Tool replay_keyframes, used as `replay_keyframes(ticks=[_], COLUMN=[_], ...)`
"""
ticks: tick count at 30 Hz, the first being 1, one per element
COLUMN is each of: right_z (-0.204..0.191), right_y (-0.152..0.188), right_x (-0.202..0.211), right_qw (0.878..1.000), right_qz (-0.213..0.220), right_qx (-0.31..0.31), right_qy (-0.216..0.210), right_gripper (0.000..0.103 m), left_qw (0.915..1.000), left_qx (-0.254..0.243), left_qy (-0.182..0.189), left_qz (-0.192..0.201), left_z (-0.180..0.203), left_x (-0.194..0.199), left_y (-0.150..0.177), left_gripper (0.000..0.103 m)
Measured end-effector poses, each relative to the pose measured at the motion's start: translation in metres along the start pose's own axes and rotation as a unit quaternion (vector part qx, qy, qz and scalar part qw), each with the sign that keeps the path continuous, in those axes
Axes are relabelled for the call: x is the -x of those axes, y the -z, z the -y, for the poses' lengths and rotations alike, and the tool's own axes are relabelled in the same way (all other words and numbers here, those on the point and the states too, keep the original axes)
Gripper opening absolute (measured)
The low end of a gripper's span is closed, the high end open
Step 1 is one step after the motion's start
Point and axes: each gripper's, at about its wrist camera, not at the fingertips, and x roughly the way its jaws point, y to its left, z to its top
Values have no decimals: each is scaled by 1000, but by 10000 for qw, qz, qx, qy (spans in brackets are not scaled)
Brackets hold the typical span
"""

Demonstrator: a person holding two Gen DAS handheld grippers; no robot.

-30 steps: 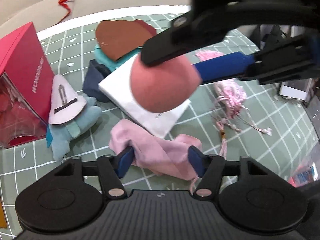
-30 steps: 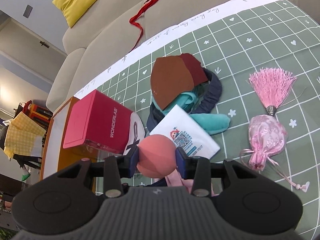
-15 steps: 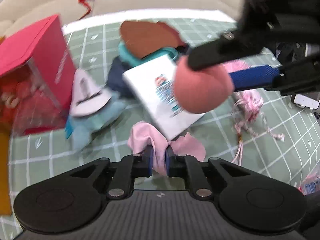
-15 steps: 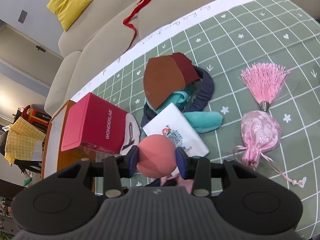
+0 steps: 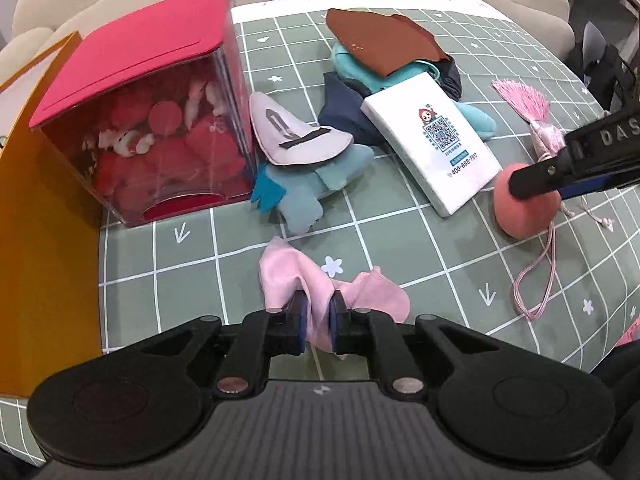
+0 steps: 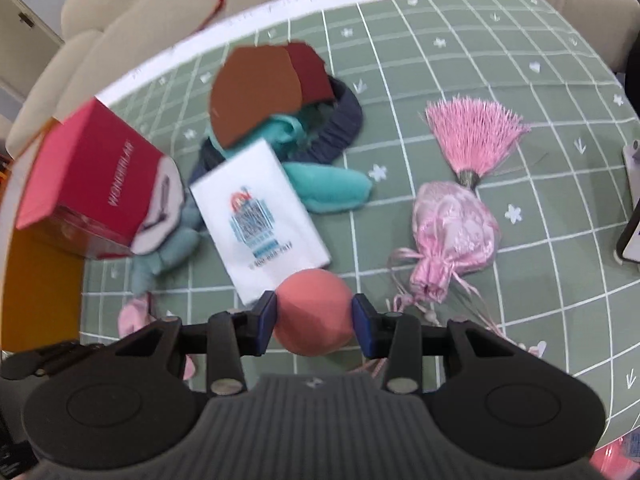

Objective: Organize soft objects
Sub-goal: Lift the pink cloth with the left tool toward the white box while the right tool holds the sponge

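Note:
My left gripper (image 5: 317, 312) is shut on a crumpled pink cloth (image 5: 372, 298), which bunches between the blue pads low over the green grid mat (image 5: 200, 276). My right gripper (image 6: 315, 318) is shut on a salmon-pink sponge ball (image 6: 314, 314); the left wrist view shows that ball (image 5: 520, 214) at the right, near the mat. A blue plush with a pale hat (image 5: 308, 168) lies beside the red box (image 5: 132, 120). A white packet (image 5: 436, 140) leans on teal and navy fabric (image 5: 352, 116) under brown pieces (image 5: 380, 40).
A pink pouch with a tassel (image 6: 460, 220) and long cords lies right of the ball. An orange board (image 5: 40, 220) borders the mat's left side. A beige sofa (image 6: 140, 20) with a red cord runs behind. A phone (image 6: 634, 208) sits at the far right edge.
My left gripper closed on the pink cloth and drew it toward the near-left. The right gripper tilted and sank with the ball toward the mat.

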Motion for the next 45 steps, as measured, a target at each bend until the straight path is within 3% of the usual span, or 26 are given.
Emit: replay_keyframes(ticks=[8,16,26,45], right_z=[3,-7,-5,-6], right_y=[-4,-3,-2,-2], right_x=[-13,-22,-16,-3], right_qw=[9997,9997,9996,9995], right_qz=[-181,-217,-148,53], right_qx=[-172,-76,-65,-87], right_qy=[-70,-28,241,314], right_gripper=[54,46,46,47], left_qw=[10000,9999,9999,9962], left_qx=[56,67,0,131], left_qy=[49,120,168,494], left_qz=[-65,-33,-24,703], left_z=[-2,-4,-6,-15], left_x=[0,-1,4,65], left_y=[0,0,2,-25], left_gripper=[14,13,10,9])
